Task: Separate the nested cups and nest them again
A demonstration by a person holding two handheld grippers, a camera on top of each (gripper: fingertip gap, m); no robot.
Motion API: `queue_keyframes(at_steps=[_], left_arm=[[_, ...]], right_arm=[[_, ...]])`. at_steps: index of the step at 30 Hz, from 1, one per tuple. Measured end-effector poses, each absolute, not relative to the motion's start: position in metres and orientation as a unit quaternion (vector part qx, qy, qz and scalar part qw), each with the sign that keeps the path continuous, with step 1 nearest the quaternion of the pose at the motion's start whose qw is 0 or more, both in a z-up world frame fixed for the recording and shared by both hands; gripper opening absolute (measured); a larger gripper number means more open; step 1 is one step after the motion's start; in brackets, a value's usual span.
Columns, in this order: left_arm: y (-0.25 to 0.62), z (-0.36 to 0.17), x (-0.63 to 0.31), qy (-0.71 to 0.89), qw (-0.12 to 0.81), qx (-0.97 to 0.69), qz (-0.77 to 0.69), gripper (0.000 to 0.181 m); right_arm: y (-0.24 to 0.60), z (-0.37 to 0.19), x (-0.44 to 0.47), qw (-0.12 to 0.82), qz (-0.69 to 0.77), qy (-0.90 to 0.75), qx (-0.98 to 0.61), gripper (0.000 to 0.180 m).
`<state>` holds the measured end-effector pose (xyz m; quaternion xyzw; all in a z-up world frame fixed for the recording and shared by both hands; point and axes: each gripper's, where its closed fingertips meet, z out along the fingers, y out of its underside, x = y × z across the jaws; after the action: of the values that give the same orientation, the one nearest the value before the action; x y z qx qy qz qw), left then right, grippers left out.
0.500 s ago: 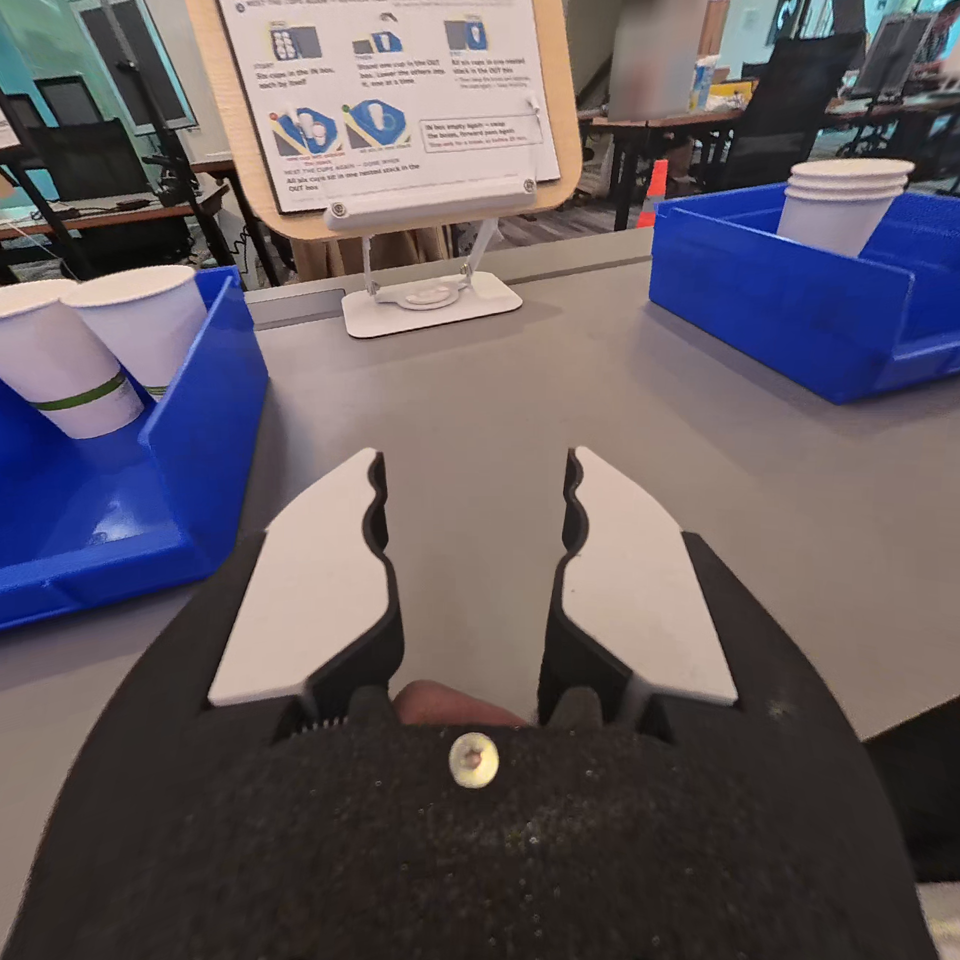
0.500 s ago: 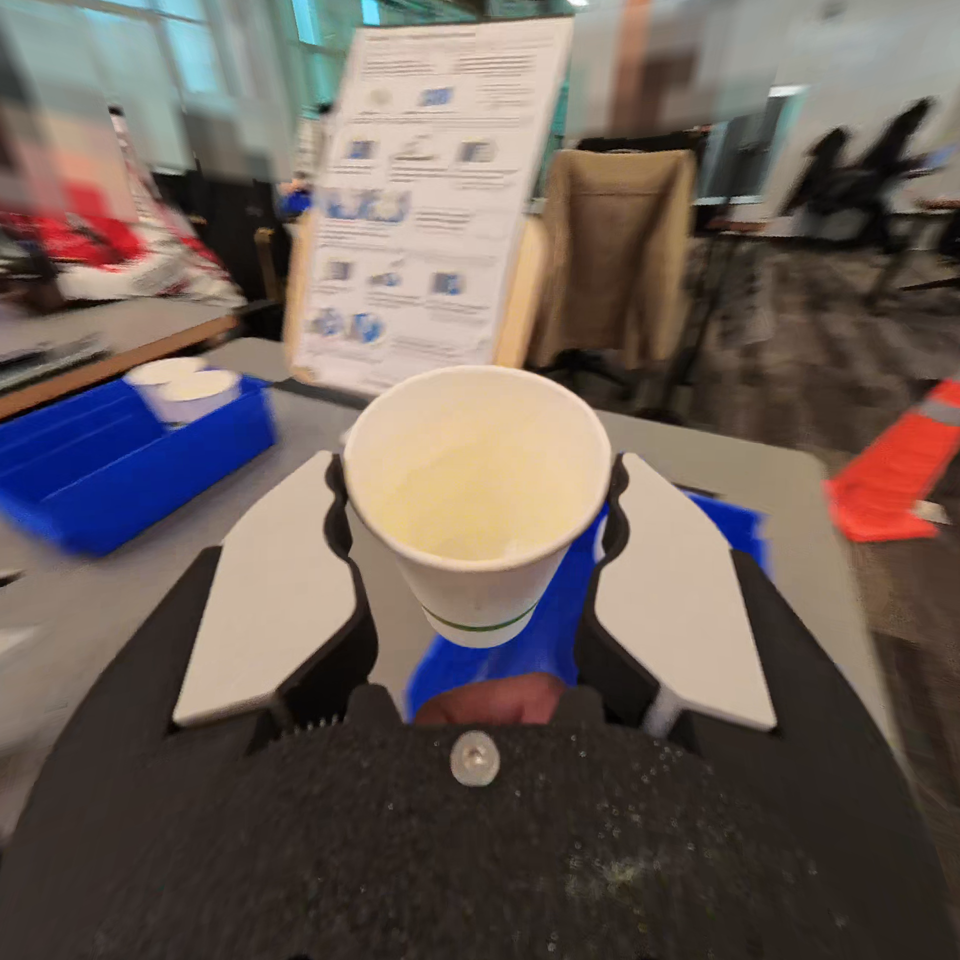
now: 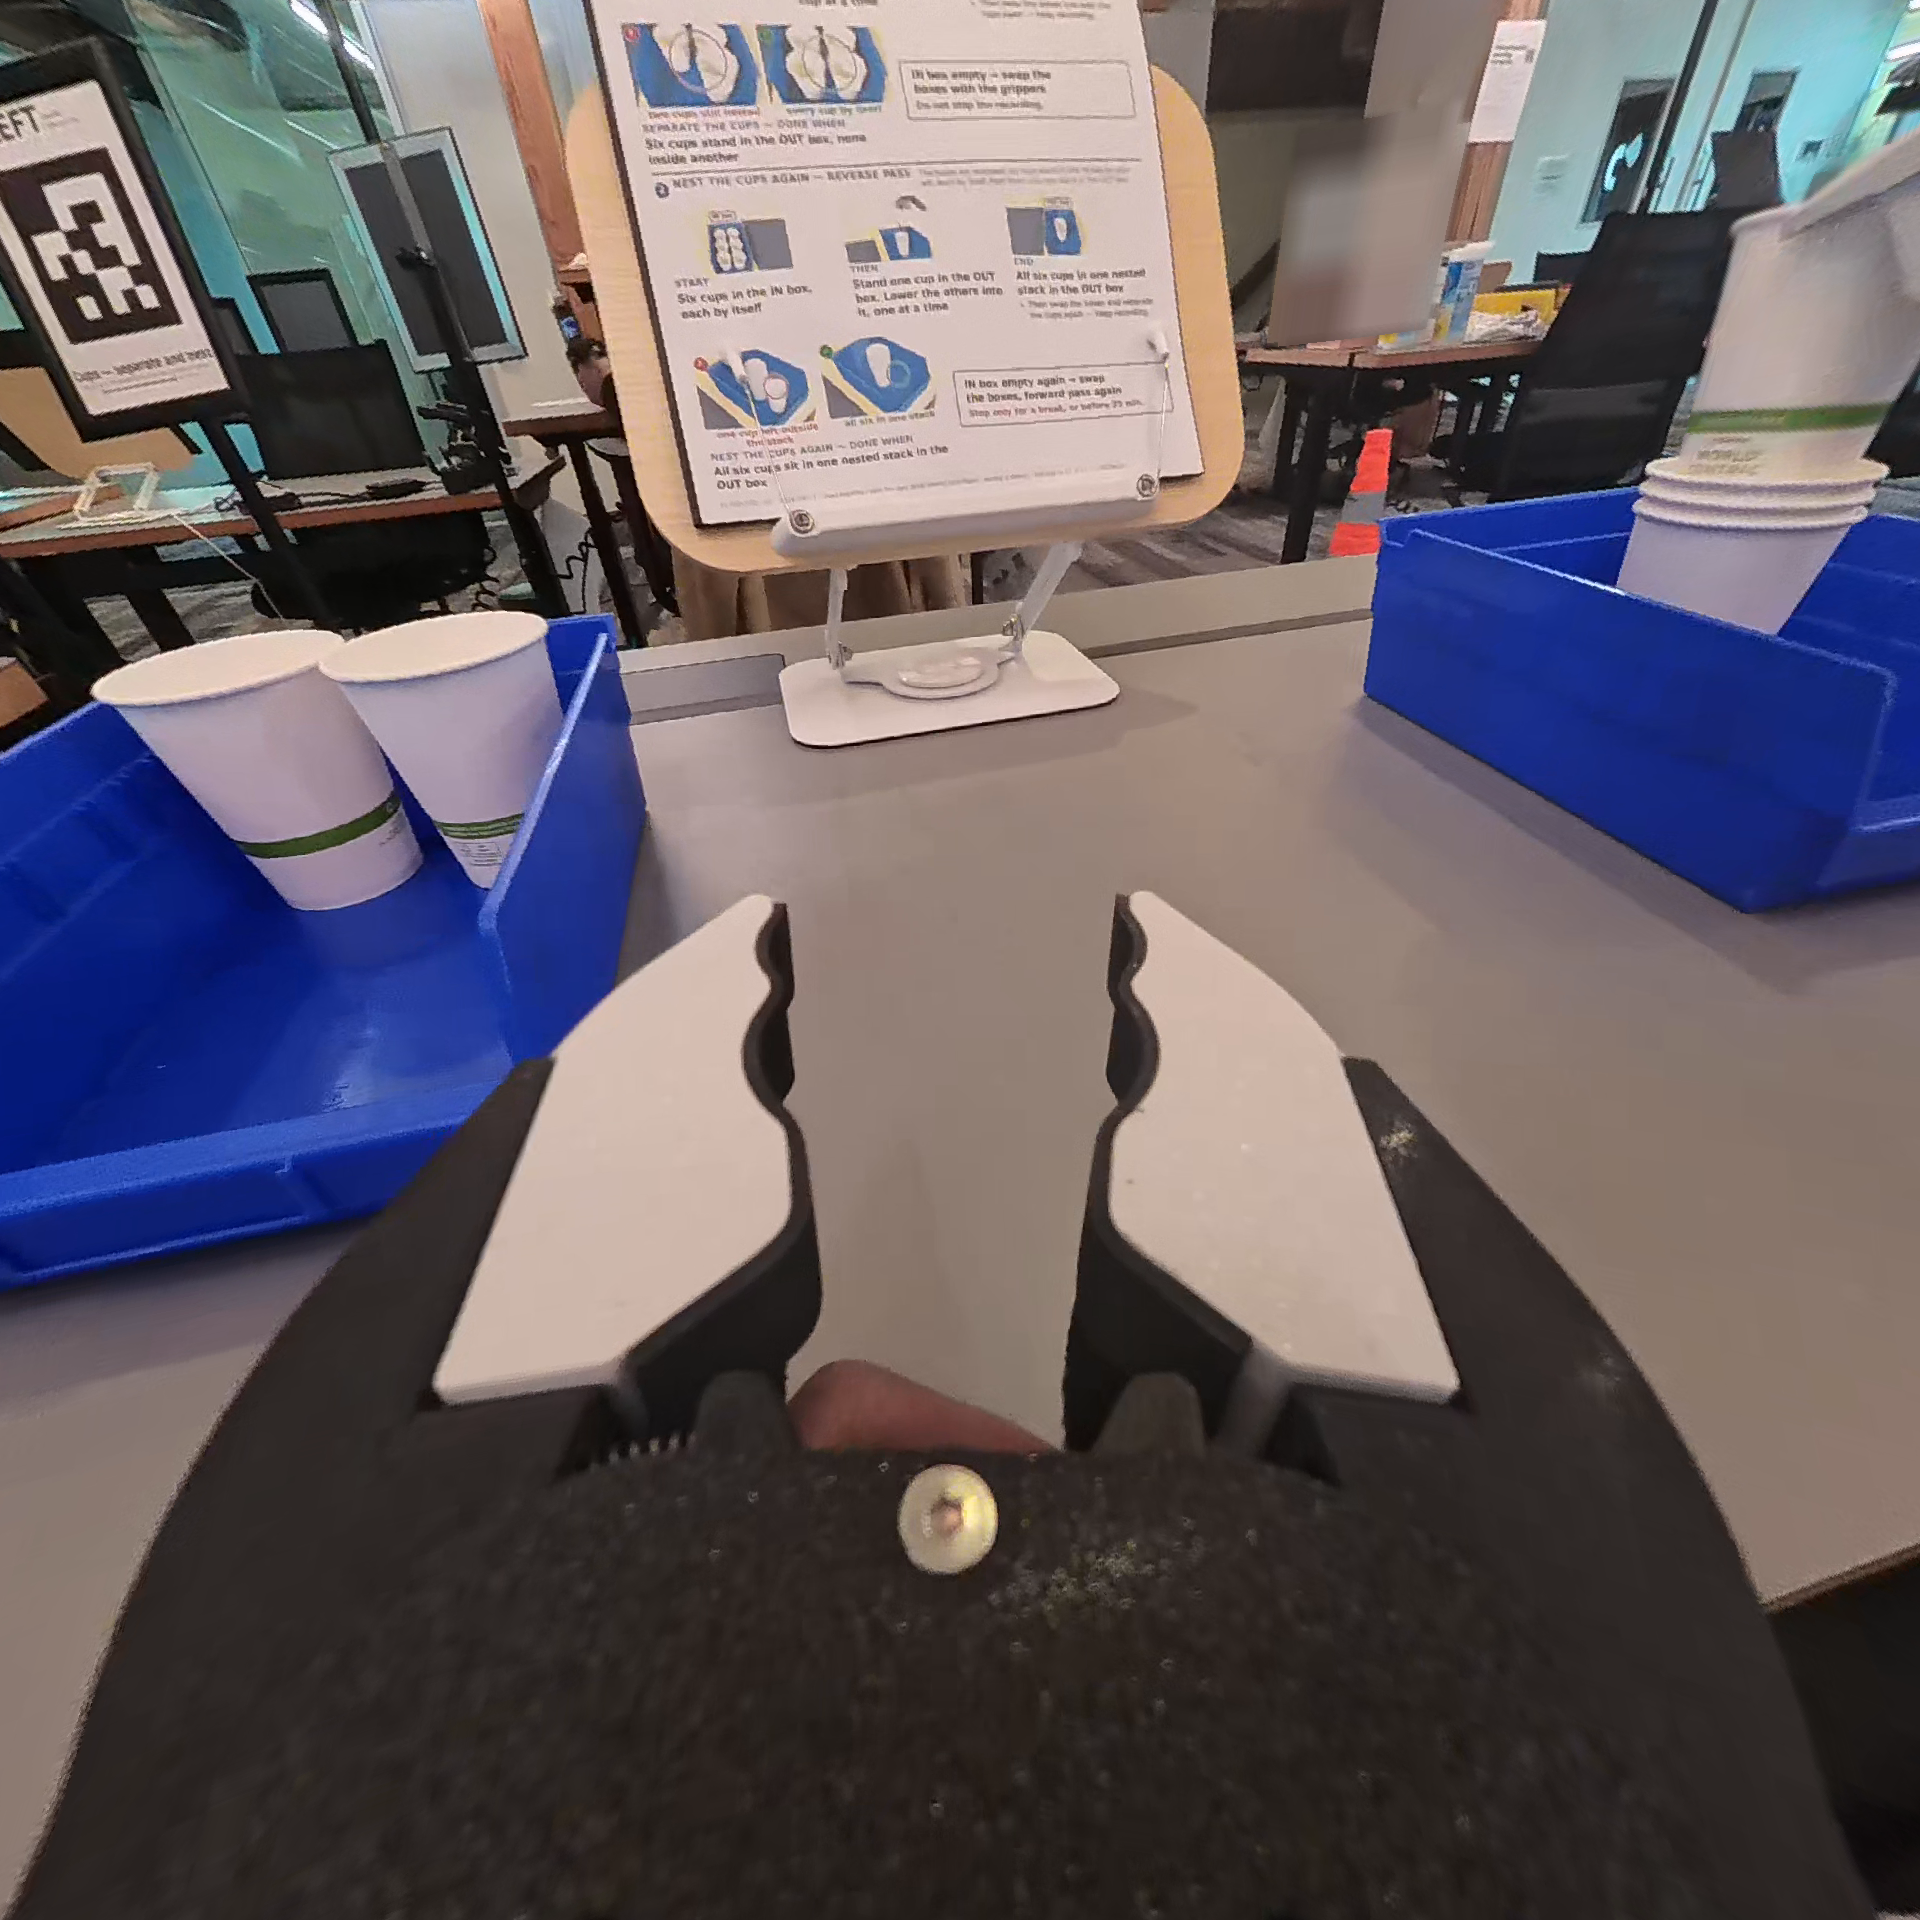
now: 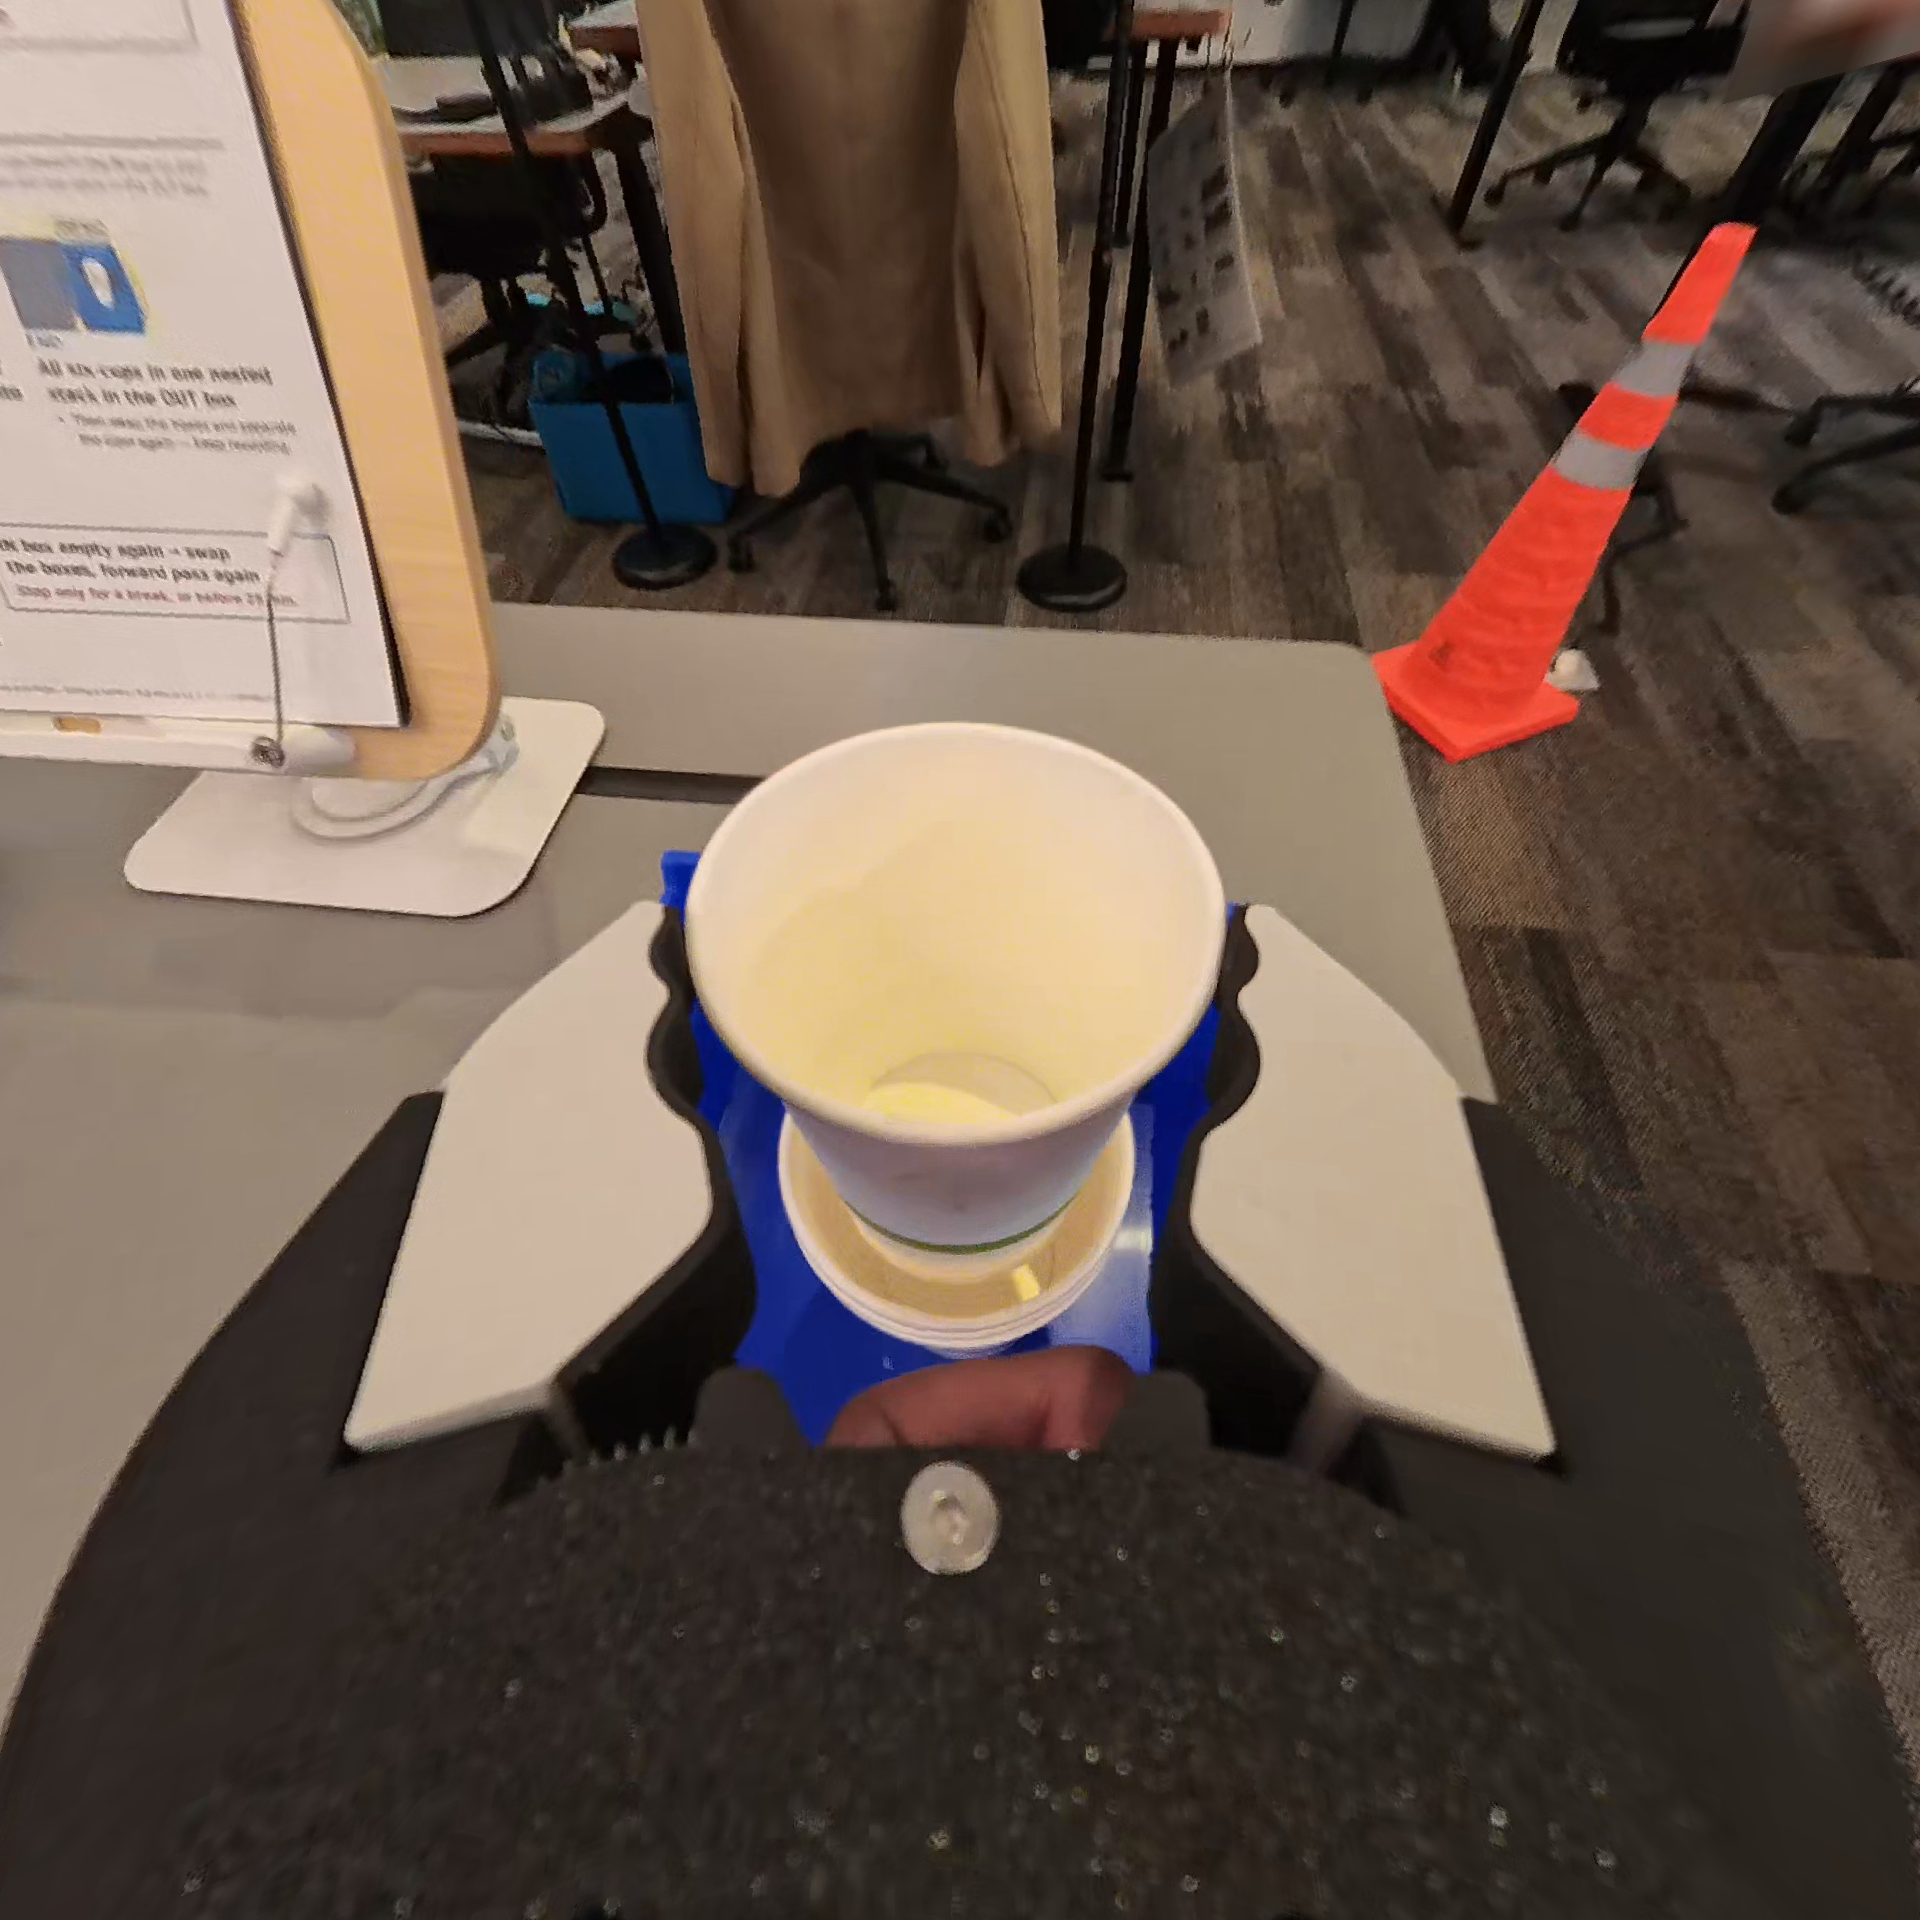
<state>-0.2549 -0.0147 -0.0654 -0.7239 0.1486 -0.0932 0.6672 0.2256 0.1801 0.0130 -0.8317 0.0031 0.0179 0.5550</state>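
Right wrist view: right gripper (image 4: 951,971) pinching paper cup (image 4: 951,997), base entering nested stack (image 4: 956,1278) in blue bin (image 4: 769,1320); instruction board (image 4: 197,436) beside; left gripper (image 3: 948,997) spread, empty

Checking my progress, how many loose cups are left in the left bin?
2: both cups stand side by side at the back of the left bin, apart from the stack in the right bin.
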Motion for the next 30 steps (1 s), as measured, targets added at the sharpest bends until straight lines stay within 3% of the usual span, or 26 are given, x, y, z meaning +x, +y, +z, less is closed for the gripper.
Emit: queue_keyframes(at_steps=[12, 21, 26, 30], left_arm=[[-0.015, -0.074, -0.247, 0.169, 0.653, -0.732, -0.093, 0.058], [-0.020, -0.083, -0.232, 0.199, 0.641, -0.736, -0.088, 0.059], [-0.018, -0.090, -0.229, 0.203, 0.627, -0.745, -0.097, 0.061], [-0.016, -0.094, -0.230, 0.196, 0.618, -0.753, -0.111, 0.068]], right_arm=[[0.166, -0.055, 0.223, 0.468, 0.012, -0.039, -0.883, 0.098], [0.158, -0.072, 0.222, 0.435, -0.008, -0.094, -0.895, 0.097], [0.142, -0.041, 0.218, 0.487, -0.044, -0.112, -0.865, 0.097], [0.085, -0.012, 0.152, 0.583, 0.026, -0.123, -0.802, 0.091]])
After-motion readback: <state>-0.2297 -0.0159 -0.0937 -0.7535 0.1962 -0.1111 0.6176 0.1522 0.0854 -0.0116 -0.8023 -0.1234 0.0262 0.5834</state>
